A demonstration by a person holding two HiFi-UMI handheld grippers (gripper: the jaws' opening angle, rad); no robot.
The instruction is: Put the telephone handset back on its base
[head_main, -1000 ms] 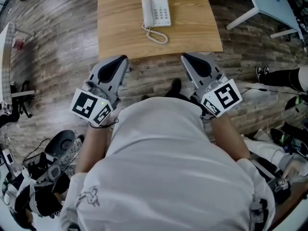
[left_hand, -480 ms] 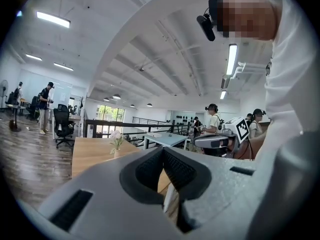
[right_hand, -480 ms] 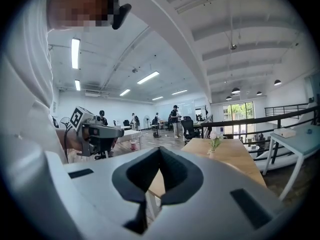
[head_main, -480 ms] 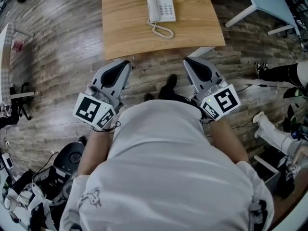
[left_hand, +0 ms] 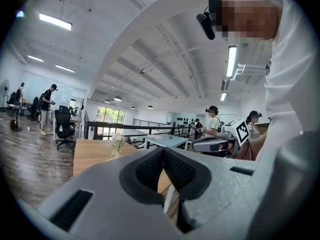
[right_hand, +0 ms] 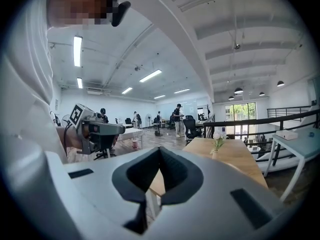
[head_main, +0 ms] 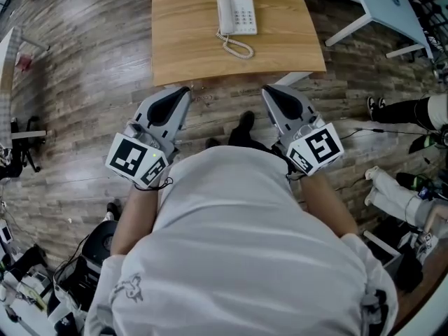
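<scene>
You hold both claws low in front of your waist, short of the light wooden table [head_main: 189, 40]. That is a carrying pose, I judge, since nothing is within reach. The left gripper [head_main: 180, 94] has its jaws pressed together on nothing, and the right gripper [head_main: 269, 91] is the same; each gripper view shows the dark pads meeting with only table and room beyond them.

The white push-button telephone [head_main: 236, 14] sits on the table at 12 o'clock from your grippers, well apart from them. Its white coiled cord [head_main: 235, 46] is looped at its 6 o'clock. The handset seems to lie along the left side of the base, but it is too small to say whether it is seated.

Against 1 second ago, the table and telephone sit slightly towards 3 o'clock in the head view. Your grippers keep the same closed pose.
</scene>
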